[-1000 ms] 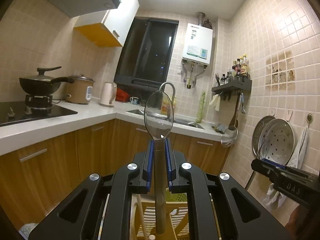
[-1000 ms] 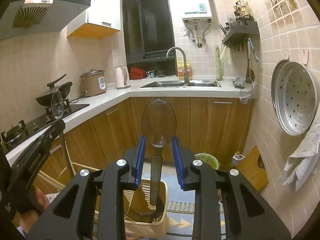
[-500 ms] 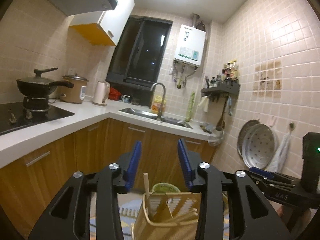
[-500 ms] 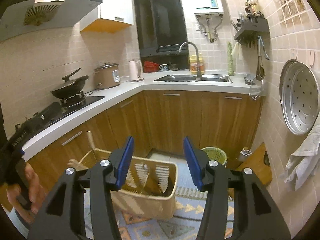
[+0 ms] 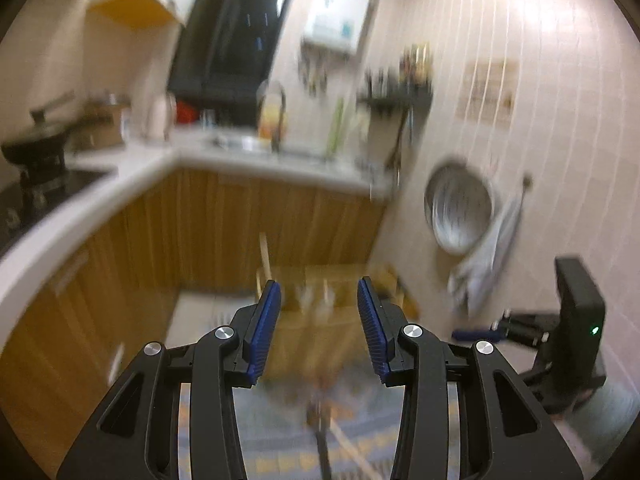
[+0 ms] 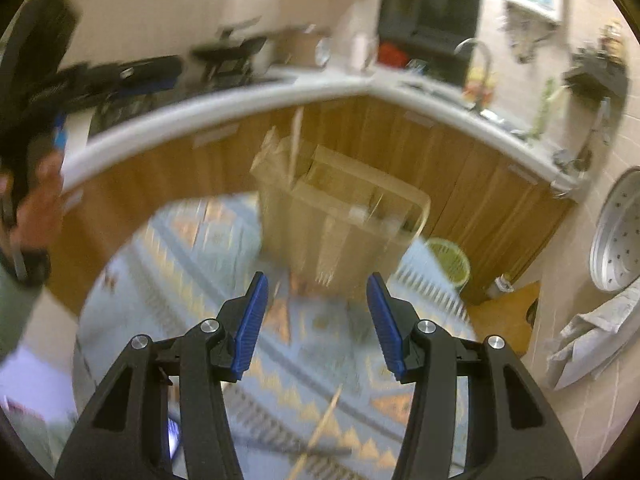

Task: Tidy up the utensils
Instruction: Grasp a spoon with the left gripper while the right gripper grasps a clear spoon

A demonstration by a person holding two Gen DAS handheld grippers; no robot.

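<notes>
Both views are motion-blurred. A beige slotted utensil basket [image 6: 344,216] stands on a patterned mat, with a wooden stick [image 6: 295,140] standing up in it. It also shows in the left wrist view [image 5: 320,292], just beyond my fingers. My left gripper [image 5: 318,320] is open and empty. My right gripper [image 6: 316,312] is open and empty, above and in front of the basket. A wooden chopstick [image 6: 320,432] and a dark utensil [image 6: 280,446] lie on the mat below the right gripper. A dark utensil handle [image 5: 322,440] lies on the mat under the left gripper.
A white L-shaped counter [image 6: 240,100] over wooden cabinets runs behind, with a stove and pot [image 5: 36,148] and a sink [image 5: 256,144]. A green bin [image 6: 448,260] sits by the cabinets. A steamer tray [image 5: 460,208] hangs on the tiled wall. The right gripper body [image 5: 572,320] is at the left view's right.
Both grippers held a spoon upright a second ago, then opened and let go. Both have since tilted down toward the mat and basket, moving fast.
</notes>
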